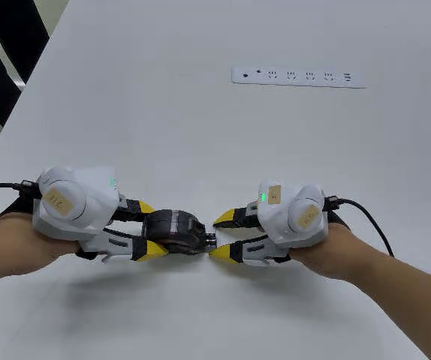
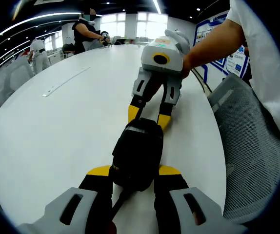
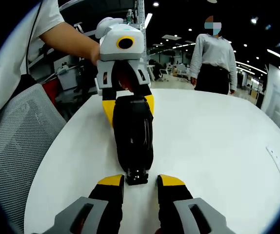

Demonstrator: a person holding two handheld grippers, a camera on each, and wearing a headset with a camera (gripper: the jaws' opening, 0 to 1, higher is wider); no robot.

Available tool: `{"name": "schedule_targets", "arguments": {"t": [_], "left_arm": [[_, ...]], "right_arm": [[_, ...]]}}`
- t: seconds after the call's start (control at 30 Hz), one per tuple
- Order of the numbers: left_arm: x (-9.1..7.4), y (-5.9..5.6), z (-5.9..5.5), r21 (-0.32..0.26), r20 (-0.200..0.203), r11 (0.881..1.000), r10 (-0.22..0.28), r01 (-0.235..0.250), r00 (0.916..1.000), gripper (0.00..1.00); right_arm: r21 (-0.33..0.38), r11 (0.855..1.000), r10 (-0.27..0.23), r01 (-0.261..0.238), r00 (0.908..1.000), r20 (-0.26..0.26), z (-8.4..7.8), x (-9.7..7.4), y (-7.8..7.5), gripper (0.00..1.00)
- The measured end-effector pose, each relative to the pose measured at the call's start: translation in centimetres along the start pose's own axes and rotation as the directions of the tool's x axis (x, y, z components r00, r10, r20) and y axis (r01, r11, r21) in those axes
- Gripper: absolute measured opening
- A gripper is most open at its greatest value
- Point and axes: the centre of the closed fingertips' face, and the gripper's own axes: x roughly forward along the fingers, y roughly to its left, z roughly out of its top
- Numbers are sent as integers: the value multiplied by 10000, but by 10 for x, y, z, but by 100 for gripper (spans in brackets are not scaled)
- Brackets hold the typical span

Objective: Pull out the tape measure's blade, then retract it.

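Head view: my left gripper point(image 1: 148, 229) clamps the tape measure point(image 1: 174, 231), resting on the surface point(image 1: 200, 135); my right gripper point(image 1: 221, 236) stands parted at its blade tab point(image 3: 137, 176). Risk: a shallow bite could let the tab slip free.

Tape measure point(image 1: 174, 231) is black with dark grey sides. Left gripper point(image 1: 150, 229) and right gripper point(image 1: 217, 236) match: white housings, black jaws with yellow tips, a tan sticker and a small green light on each. Surface point(image 1: 200, 135) is plain white, power strip point(image 1: 298, 76) white with dark sockets, cable point(image 1: 366, 217) black, chair point(image 2: 247, 146) grey mesh.
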Motion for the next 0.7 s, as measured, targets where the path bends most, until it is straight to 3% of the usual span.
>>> {"name": "schedule_targets", "arguments": {"t": [0.2, 0.7], "left_arm": [[0, 0, 0, -12, 1, 10000, 2, -2, 10000, 27], [0, -1, 0, 91, 27, 9999, 62, -63, 10000, 27]], "right_arm": [[-274, 9995, 146, -143, 9999, 83, 3, 3, 3, 18], [-397, 9990, 216, -208, 9996, 195, 4, 4, 3, 13]]}}
